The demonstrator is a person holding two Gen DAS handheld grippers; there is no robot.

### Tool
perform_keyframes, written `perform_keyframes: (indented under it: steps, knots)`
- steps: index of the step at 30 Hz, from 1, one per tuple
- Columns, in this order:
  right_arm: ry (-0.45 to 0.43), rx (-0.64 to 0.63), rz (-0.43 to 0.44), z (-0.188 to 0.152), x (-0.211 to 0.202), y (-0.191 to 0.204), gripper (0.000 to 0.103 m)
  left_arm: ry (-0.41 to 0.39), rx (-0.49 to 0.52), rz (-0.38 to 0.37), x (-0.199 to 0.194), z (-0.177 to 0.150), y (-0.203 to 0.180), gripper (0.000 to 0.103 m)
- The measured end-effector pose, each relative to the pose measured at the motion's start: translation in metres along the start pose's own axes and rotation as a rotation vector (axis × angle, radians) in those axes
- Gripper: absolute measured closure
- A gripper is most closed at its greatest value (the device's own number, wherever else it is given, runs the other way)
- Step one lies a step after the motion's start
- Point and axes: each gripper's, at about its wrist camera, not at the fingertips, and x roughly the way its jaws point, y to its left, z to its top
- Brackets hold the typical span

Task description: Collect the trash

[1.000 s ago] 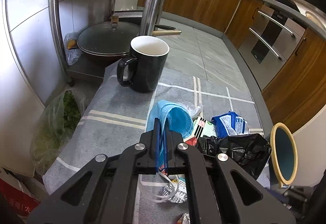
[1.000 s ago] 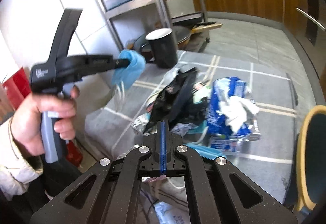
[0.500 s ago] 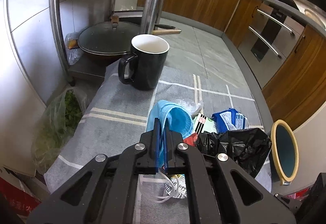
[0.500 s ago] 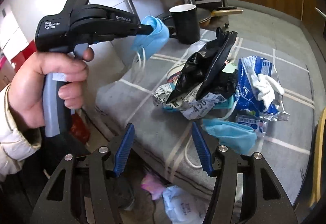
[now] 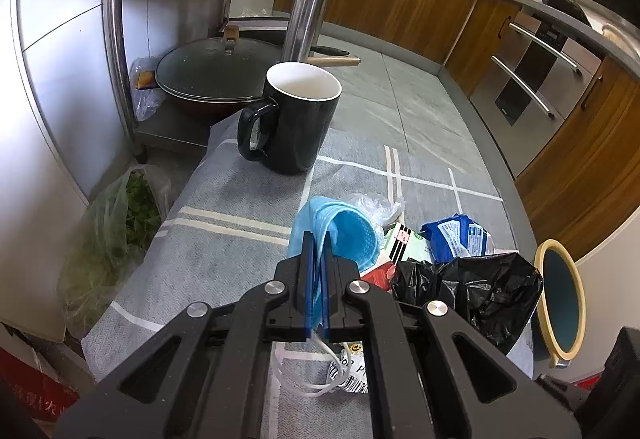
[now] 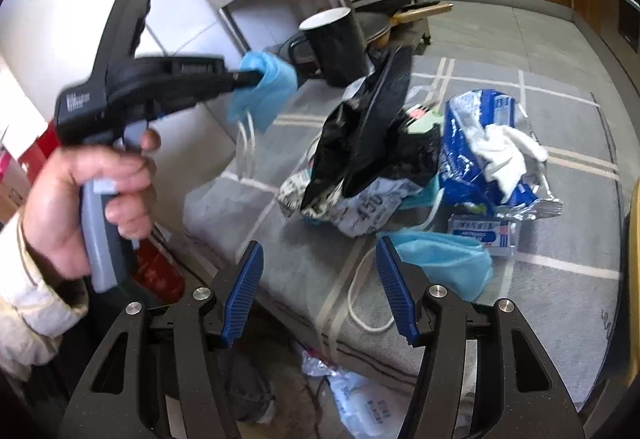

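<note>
My left gripper [image 5: 317, 243] is shut on a blue face mask [image 5: 344, 235], held above the grey cloth; its white ear loops hang down. In the right wrist view the same gripper [image 6: 244, 79] and mask [image 6: 266, 87] show at the left. A black trash bag [image 6: 364, 135] stands open in the trash pile, also in the left wrist view [image 5: 472, 295]. My right gripper [image 6: 320, 283] is open and empty, near the cloth's front edge. A second blue mask [image 6: 444, 263] lies just ahead of its right finger. A blue wrapper [image 6: 476, 147] with white tissue lies right of the bag.
A black mug [image 5: 292, 119] stands at the far end of the cloth-covered table [image 5: 224, 239]. A metal rack with a lidded pan [image 5: 216, 71] is behind it. A round yellow-rimmed object [image 5: 560, 303] is at the right. More wrappers lie on the floor [image 6: 360, 399].
My right gripper let go of the black bag, opened wide and drew back toward the table's front edge. My left gripper keeps the blue mask and has barely moved.
</note>
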Motion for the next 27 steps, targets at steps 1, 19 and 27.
perform_keyframes:
  steps: [1,19,27]
  knots:
    - [0.005,-0.003,0.003,-0.001,0.002,0.001,0.043,0.0,0.0,-0.001,0.0,0.0,0.0,0.101]
    - [0.307,-0.148,0.137,-0.085,0.052,0.043,0.047,-0.005,-0.015,0.001,-0.006,-0.001,0.01,0.101]
    - [0.464,-0.221,-0.213,-0.151,0.133,0.031,0.047,-0.011,-0.032,-0.025,-0.009,0.001,0.01,0.101]
